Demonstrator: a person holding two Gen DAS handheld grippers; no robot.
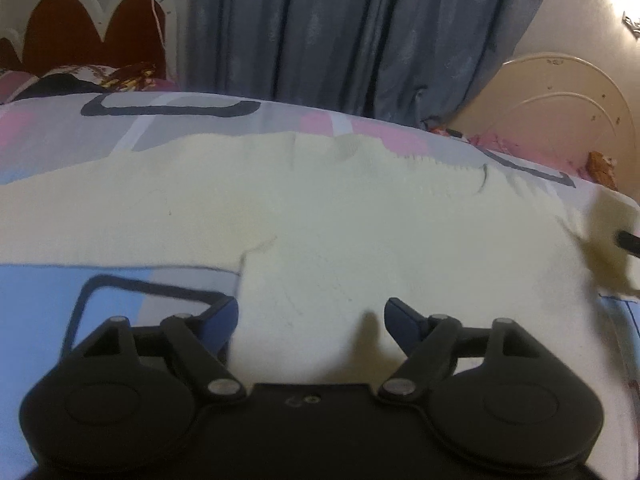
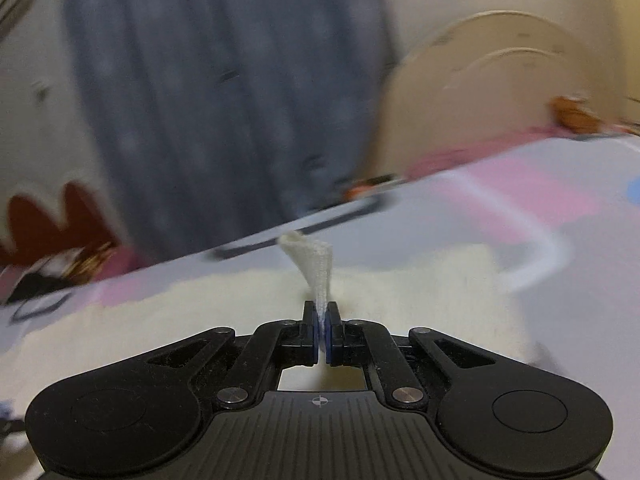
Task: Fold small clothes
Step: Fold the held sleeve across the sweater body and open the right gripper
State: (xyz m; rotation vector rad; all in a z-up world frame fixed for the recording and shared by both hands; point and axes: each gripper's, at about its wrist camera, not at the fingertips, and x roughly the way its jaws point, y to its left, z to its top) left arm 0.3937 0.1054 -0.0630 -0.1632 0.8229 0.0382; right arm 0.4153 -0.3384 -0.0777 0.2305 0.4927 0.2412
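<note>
A cream knit garment (image 1: 320,216) lies spread flat across a bed (image 1: 120,296) whose sheet is printed in blue, pink and grey blocks with dark outlines. It covers most of the middle of the bed, with one edge stepping in near the left gripper (image 1: 312,320).

The left gripper hovers low over the near edge of the garment. Its blue fingers (image 1: 404,326) stand wide apart with nothing between them but the cloth lying beneath; whether they touch it cannot be told.

The right gripper (image 2: 322,320) has its fingers (image 2: 310,328) pressed together on a thin fold of the garment, and a narrow strip of knit stands up from the pinch, flaring into a small loop at the top. In the left wrist view, this lifted corner shows at the far right edge, blurred, with a dark finger tip beside it.

Behind the bed hang grey-blue curtains (image 1: 340,28). At the left is a headboard (image 1: 92,20) with red scalloped panels edged in cream, and patterned bedding (image 1: 80,78) is piled below it. At the right is a cream rounded footboard (image 1: 560,100), with a small orange thing (image 1: 602,168) near it at the bed's edge. The right wrist view is heavily smeared, so finer detail there is lost.
</note>
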